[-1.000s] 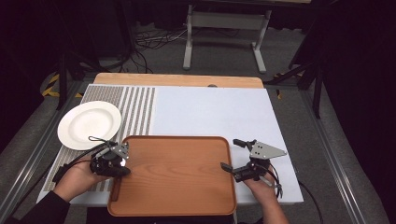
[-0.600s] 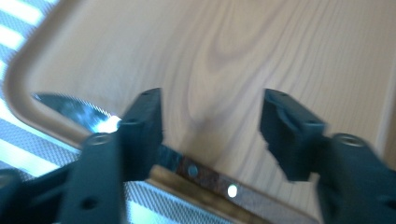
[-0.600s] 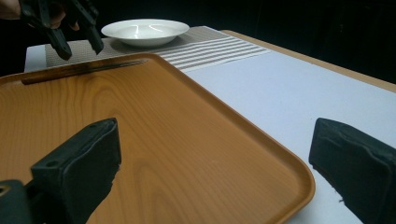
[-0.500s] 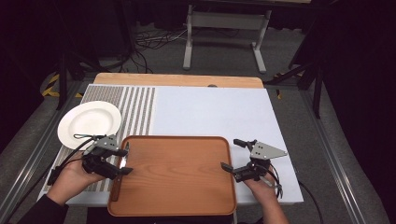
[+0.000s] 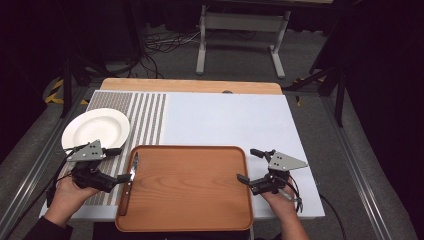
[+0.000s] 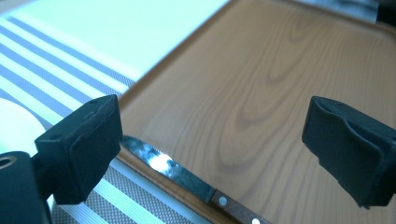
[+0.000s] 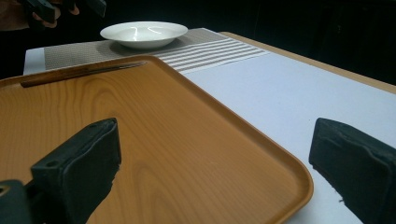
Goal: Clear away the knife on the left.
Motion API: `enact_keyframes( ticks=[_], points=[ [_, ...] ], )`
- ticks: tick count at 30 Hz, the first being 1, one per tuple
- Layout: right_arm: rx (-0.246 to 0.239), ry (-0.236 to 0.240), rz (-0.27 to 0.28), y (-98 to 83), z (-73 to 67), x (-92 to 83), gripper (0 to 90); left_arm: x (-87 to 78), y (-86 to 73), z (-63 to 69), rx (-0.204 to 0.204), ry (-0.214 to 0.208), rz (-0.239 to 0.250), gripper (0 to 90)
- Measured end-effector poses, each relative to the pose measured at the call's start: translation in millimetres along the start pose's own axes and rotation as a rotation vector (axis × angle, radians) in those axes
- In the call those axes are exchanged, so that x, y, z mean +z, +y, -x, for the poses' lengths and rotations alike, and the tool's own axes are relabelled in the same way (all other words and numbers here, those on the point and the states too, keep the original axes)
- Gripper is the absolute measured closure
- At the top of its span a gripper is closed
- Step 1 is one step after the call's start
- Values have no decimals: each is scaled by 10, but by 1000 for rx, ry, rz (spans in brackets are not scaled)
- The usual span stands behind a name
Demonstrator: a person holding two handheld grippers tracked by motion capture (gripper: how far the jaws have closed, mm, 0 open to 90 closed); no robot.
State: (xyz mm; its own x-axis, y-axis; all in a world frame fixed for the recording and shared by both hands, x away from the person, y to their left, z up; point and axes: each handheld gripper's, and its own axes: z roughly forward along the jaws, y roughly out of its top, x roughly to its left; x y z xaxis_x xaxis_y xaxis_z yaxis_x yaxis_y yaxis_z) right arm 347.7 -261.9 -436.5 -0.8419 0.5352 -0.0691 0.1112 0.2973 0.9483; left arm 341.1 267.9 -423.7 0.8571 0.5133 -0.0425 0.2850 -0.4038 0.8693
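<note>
Since the earlier frame the left gripper [image 5: 121, 165] has drawn back toward the frame's left, its jaws just opening and releasing the knife [image 5: 129, 180], which lies along the tray's [image 5: 190, 190] left rim. The right gripper [image 5: 247, 167] hangs open, unmoved. The knife's handle is cut off in the left gripper view.

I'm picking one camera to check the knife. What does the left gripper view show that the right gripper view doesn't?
Left gripper view: the knife's serrated blade and riveted handle close up, between wide-open jaws. Right gripper view: the whole white plate, the tray's near corner and the bare white mat. Both: the wooden tray, the knife along its edge, the striped placemat.
</note>
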Motion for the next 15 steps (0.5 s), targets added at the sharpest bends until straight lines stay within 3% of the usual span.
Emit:
enact_keyframes(
  ticks=[1,6,9,12,13,15],
  points=[
    [0,0,0,0,0,0,28,0,0,0,0,0,0,47],
    [3,1,3,-1,4,-4,28,-72,-127,9,18,27,135,24],
    [3,-1,4,0,5,-9,28,-89,-180,11,22,35,164,17],
    [5,-5,9,0,8,-15,28,-116,-258,17,13,46,206,12],
    [8,-4,11,-1,9,-17,27,-140,-327,11,-9,38,241,12],
    [7,-4,11,-2,9,-17,27,-152,-360,4,-13,43,253,12]
  ],
)
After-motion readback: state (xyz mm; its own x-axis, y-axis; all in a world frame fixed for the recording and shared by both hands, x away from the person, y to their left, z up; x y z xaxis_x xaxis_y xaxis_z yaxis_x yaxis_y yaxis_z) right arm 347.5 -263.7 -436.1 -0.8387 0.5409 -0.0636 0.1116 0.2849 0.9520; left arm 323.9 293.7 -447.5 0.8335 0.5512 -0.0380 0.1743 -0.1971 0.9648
